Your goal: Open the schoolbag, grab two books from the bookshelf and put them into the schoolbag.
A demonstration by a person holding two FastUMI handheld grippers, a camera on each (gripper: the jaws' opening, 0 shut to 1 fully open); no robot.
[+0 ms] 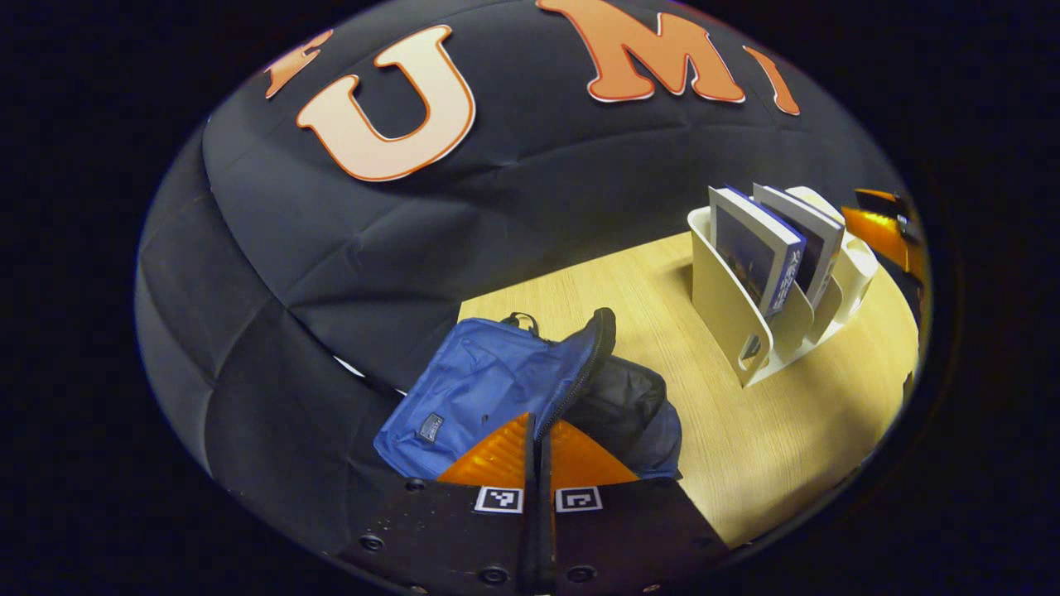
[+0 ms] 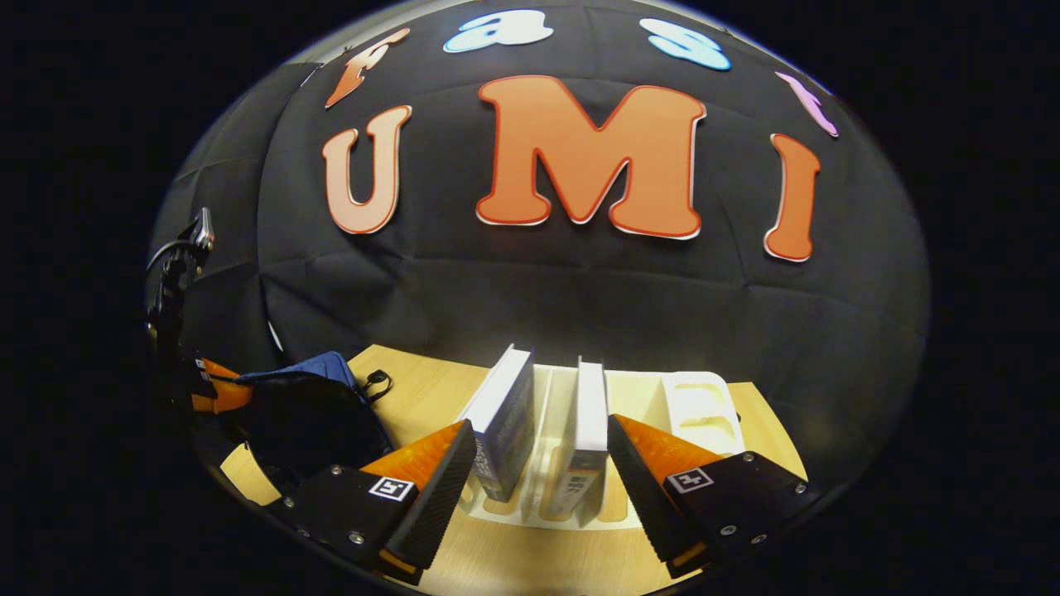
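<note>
Item: two hand-held grippers, schoolbag, books in bookshelf.
Left gripper [image 1: 538, 463], bottom centre of left gripper view, fingers pressed together on the open blue schoolbag's [image 1: 489, 381] flap edge; wooden table [image 1: 770, 447] beneath. Right gripper [image 2: 538, 463], bottom of right gripper view, spread wide around two upright books [image 2: 509, 422] [image 2: 588, 430] in the white bookshelf [image 2: 700, 410]; schoolbag lower left.

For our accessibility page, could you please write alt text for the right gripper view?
The open right hand-held gripper straddles two upright books in a white bookshelf on a wooden table. At left lies an open blue schoolbag.
</note>
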